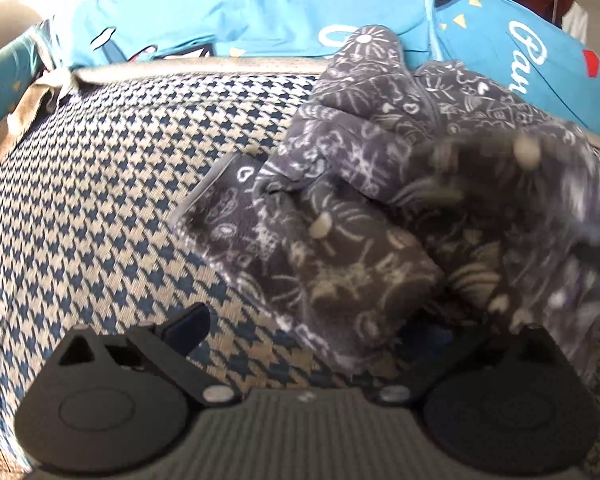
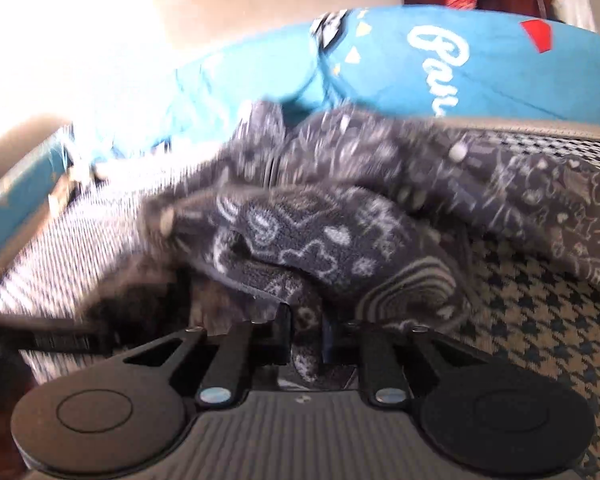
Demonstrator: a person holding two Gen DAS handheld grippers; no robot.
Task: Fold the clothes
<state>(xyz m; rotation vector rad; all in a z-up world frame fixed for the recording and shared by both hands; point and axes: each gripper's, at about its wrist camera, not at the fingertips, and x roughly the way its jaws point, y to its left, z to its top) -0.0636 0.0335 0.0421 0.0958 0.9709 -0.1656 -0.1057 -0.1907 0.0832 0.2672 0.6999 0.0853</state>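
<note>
Garment (image 1: 380, 208), grey patterned, lies bunched near the houndstooth bed's (image 1: 100, 200) far edge. Right claw (image 2: 306, 344) pinches its fabric; left claw (image 1: 300, 332) gapes empty. Tension evenly before creasing.

My left tongs (image 1: 300, 332) are matte black: two round hinge discs sit low at either side, each stamped with a shallow circle, and a flat angled link runs inward from each disc. A silver screw head pins each link beside a grey ribbed centre plate. The left link has a triangular cut-out and ends in a dark blue finger pad (image 1: 188, 326). My right tongs (image 2: 306, 340) are built the same way: black discs with the ring mark, paired black bars, silver screws at their base, small rivets at their tips, a triangular opening, the same grey ridged plate between.
</note>
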